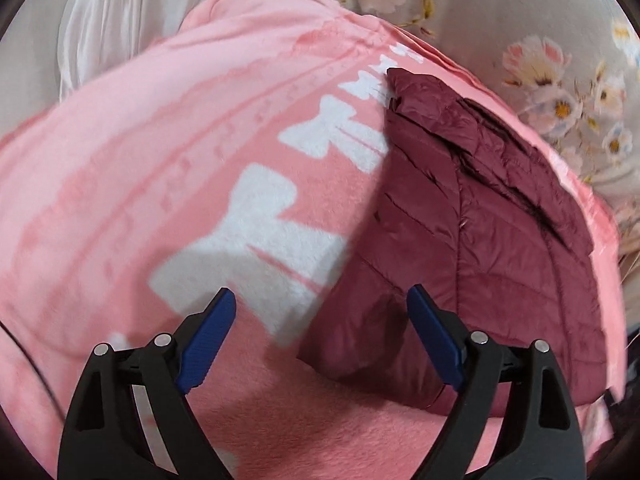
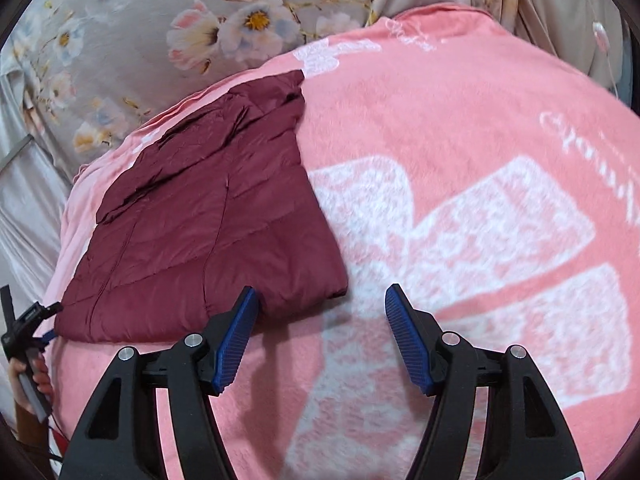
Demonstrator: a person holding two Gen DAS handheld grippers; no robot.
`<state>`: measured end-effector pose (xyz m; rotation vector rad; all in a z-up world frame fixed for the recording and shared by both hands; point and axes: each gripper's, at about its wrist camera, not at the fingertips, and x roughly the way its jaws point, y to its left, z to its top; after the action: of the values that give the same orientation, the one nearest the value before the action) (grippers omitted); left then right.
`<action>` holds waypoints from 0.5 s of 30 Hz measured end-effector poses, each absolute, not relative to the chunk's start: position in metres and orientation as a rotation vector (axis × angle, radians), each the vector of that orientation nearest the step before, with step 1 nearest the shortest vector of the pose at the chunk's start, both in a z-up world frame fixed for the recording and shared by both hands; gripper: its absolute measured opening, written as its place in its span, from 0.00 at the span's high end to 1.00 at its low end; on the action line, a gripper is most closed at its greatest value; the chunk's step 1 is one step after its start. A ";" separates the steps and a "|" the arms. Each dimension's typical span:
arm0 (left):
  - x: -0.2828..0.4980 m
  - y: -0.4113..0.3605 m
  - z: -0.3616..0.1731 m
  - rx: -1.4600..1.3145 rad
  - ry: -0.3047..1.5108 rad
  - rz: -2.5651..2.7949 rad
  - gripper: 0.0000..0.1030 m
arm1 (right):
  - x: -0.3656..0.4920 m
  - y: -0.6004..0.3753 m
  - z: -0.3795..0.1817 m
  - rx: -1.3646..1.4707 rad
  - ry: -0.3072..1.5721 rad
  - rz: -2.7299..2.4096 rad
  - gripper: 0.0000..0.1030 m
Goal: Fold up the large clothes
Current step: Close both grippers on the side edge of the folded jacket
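Note:
A maroon quilted puffer jacket lies folded into a rough rectangle on a pink blanket with white bow prints. It also shows in the right wrist view, on the blanket's left part. My left gripper is open and empty, just above the jacket's near left corner. My right gripper is open and empty, hovering over the blanket just right of the jacket's near right corner. The left gripper's body and the hand holding it show at the far left of the right wrist view.
The pink blanket covers a bed with a grey floral sheet beyond it. The floral sheet also shows in the left wrist view. White cloth hangs at the far left.

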<state>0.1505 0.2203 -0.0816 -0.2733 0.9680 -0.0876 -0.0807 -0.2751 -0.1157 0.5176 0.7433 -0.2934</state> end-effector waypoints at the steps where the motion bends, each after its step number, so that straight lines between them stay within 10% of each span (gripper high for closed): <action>1: 0.149 0.220 -0.084 -0.284 0.969 -0.079 0.18 | -0.080 -0.273 -0.117 0.524 0.738 -0.291 0.37; 6: 0.150 0.210 -0.087 -0.276 0.960 -0.060 0.22 | -0.070 -0.266 -0.118 0.584 0.697 -0.254 0.38; 12: 0.147 0.202 -0.079 -0.354 0.990 -0.146 0.84 | -0.061 -0.261 -0.115 0.615 0.668 -0.235 0.88; 15: 0.135 0.195 -0.066 -0.330 0.954 -0.159 0.94 | -0.069 -0.257 -0.105 0.590 0.639 -0.226 0.95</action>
<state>0.1353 0.1947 -0.0656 -0.3304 0.9540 -0.1594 -0.0690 -0.2574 -0.1050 0.5896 0.6391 -0.2256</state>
